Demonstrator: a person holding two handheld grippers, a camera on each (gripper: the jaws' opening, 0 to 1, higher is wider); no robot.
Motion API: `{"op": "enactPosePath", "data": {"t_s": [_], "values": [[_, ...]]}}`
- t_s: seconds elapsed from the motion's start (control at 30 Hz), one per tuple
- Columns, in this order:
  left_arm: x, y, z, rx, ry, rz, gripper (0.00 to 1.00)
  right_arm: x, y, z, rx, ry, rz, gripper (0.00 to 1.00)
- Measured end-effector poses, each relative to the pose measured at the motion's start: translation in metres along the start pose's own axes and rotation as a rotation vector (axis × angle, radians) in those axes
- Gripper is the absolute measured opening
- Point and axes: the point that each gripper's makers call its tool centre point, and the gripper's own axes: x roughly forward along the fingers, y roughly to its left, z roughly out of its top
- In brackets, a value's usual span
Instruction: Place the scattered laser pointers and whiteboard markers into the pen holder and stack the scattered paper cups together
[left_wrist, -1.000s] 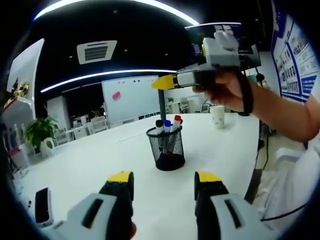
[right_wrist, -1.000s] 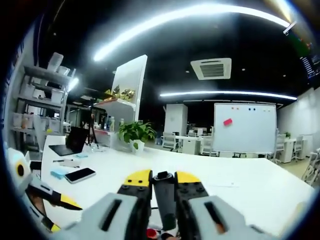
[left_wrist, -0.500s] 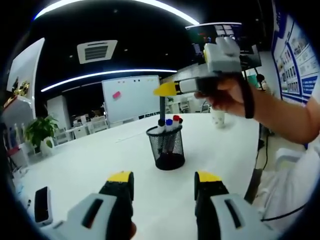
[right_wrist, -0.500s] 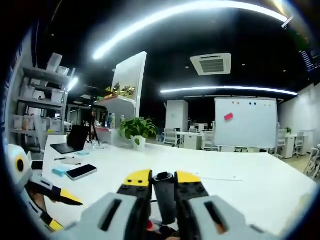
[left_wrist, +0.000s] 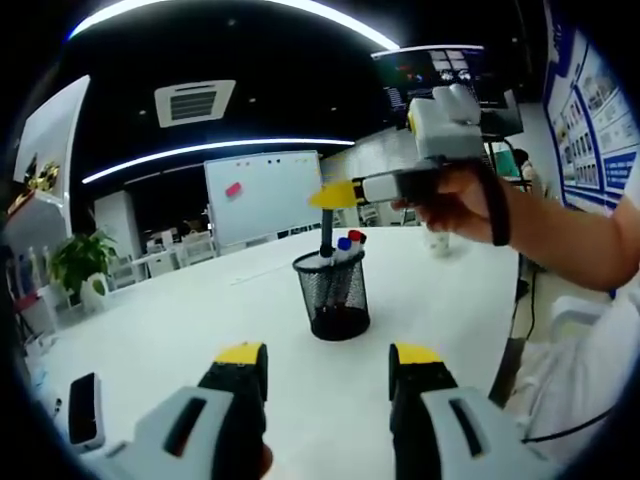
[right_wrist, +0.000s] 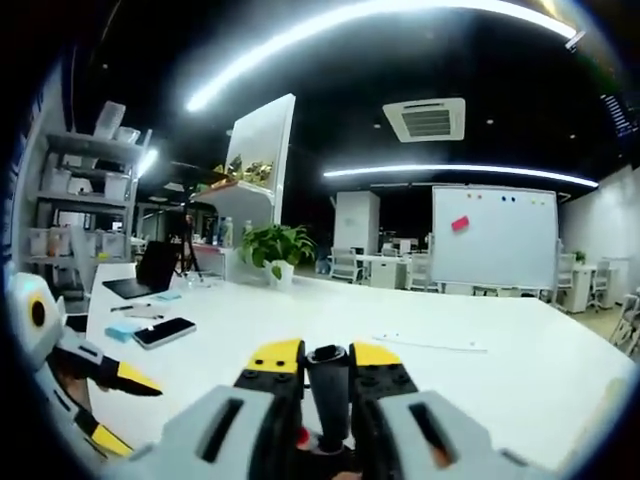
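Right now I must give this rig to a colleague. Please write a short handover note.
Left gripper: open, empty, low over the white table.
Right gripper: shut on a dark marker, lowering it into the mesh pen holder.
Done: blue and red-capped markers stand in the holder.
Left: release this marker. A paper cup stands behind the right hand; any stacking is still to do.

A large white table (left_wrist: 200, 320) carries a dark smartphone (right_wrist: 161, 332) near an open black laptop (right_wrist: 145, 280). A green potted plant (right_wrist: 277, 250) stands at the far edge of the table. A white wall-mounted whiteboard (left_wrist: 262, 196) bears a pink note (left_wrist: 232, 189). A square ceiling air vent (right_wrist: 424, 118) sits above, near long white ceiling light strips (left_wrist: 215, 150).
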Motion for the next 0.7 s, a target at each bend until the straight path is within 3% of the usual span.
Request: {"op": "enactPosePath", "data": {"t_s": [0.47,0.7], "values": [[0.0,0.0,-0.001,0.0,0.003,0.0,0.5,0.001,0.001,-0.018,-0.002,0.055,0.011,0.17],[0.0,0.001,-0.002,-0.001,0.004,0.002,0.5,0.0,0.001,-0.018,-0.003,0.047,0.01,0.17]]}}
